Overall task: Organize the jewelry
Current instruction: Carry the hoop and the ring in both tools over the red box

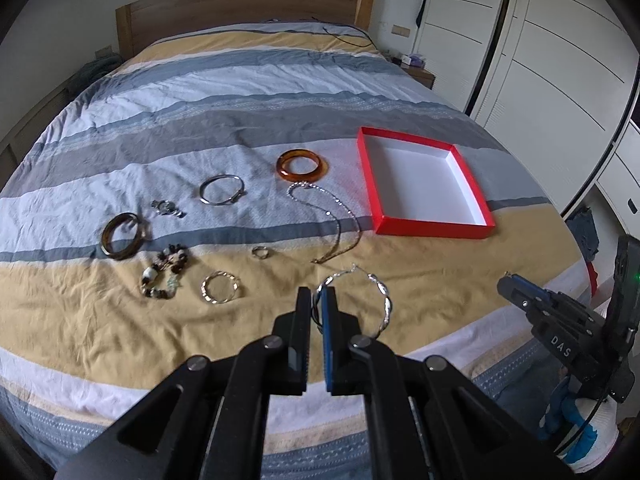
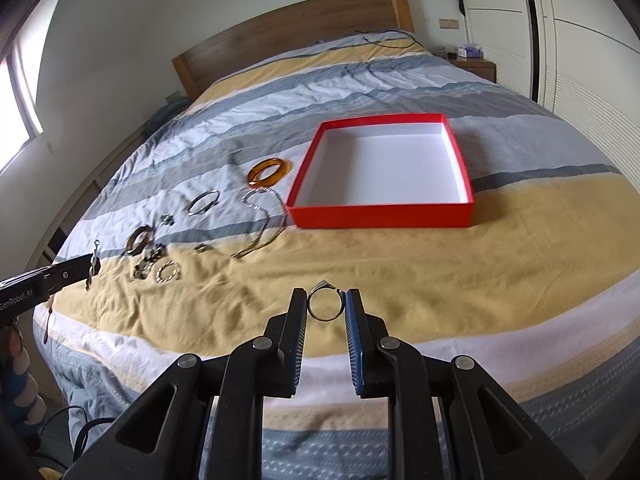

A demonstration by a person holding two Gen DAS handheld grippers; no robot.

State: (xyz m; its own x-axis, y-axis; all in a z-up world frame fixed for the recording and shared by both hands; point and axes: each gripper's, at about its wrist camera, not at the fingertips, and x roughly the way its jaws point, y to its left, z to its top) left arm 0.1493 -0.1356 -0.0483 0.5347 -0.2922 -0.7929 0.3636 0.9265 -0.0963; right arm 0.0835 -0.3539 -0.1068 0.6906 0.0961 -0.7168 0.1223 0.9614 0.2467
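Observation:
My left gripper is shut on a silver twisted bracelet and holds it above the bed's near yellow stripe; it also shows in the right wrist view. My right gripper is shut on a silver ring, held between its pads above the bed. A red box with a white inside lies open and empty on the bed. Loose jewelry lies left of it: an amber bangle, a silver bangle, a long chain necklace.
More pieces lie at the left: a brown bangle, a beaded bracelet, a small silver bracelet, a small ring, a brooch. White wardrobes stand right of the striped bed.

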